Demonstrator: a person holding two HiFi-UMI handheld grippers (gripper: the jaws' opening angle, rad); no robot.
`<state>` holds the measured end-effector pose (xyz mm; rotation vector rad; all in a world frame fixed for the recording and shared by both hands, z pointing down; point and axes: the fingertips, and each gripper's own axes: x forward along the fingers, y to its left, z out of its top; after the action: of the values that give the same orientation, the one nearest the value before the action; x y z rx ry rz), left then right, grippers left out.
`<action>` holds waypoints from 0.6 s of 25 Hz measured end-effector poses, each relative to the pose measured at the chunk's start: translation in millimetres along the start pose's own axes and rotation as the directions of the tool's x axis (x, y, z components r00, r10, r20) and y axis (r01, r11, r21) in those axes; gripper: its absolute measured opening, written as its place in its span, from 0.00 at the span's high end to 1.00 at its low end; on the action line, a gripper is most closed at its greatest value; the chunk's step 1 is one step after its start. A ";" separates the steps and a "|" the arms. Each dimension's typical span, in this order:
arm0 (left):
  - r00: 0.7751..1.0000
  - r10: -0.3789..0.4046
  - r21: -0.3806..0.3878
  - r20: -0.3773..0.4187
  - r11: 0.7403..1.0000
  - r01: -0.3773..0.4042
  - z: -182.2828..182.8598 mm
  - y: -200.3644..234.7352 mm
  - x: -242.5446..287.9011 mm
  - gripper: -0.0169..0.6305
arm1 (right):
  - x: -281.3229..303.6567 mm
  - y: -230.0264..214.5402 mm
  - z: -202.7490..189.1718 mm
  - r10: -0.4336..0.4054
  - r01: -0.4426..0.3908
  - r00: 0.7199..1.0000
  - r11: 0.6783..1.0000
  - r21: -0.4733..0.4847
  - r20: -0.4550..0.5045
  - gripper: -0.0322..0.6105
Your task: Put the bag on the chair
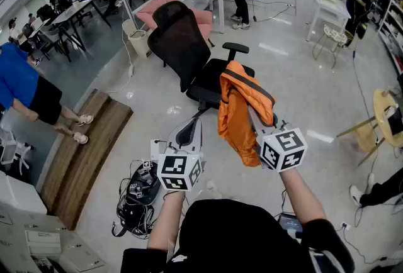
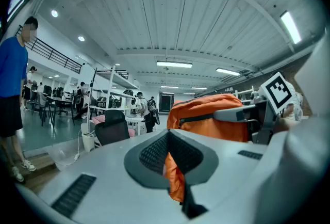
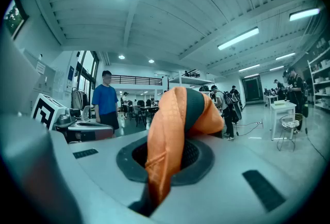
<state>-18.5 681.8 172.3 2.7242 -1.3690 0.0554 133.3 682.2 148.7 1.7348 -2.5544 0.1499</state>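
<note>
An orange bag (image 1: 242,108) hangs in the air in front of the black office chair (image 1: 189,45), just above and short of its seat. My right gripper (image 1: 257,124) is shut on a fold of it near its top; the cloth (image 3: 175,130) rises out between the jaws and drapes over them. My left gripper (image 1: 192,127) is held just left of the bag and lower, apart from it. Its jaws stand a narrow way apart, and orange cloth shows through the gap (image 2: 172,166). The bag (image 2: 211,114) and the chair (image 2: 112,132) lie ahead of it.
A black bag with cables (image 1: 140,193) lies on the floor at my lower left, beside a wooden platform (image 1: 82,152). A person in blue (image 1: 25,86) stands at the left. A bin (image 1: 135,39) and white tables stand behind the chair; a yellow round table (image 1: 384,114) is at right.
</note>
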 end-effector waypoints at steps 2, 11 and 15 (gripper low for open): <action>1.000 -0.002 0.001 -0.001 1.000 0.002 -0.7 2.2 -0.5 0.96 | 1.8 2.5 -0.7 0.000 0.000 1.000 1.000 0.002 0.001 0.92; 1.000 0.007 -0.002 -0.003 1.000 -0.007 -2.7 2.5 1.7 0.96 | 3.9 2.6 -1.5 0.010 -0.010 1.000 1.000 0.012 0.017 0.92; 1.000 0.006 0.002 -0.002 1.000 -0.006 -4.2 -3.0 4.2 0.96 | 2.1 -0.9 -2.3 0.014 -0.014 1.000 1.000 0.014 0.016 0.92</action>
<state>-13.6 680.7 176.6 2.7210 -1.3773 0.0605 133.4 680.2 151.3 1.7301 -2.5829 0.1561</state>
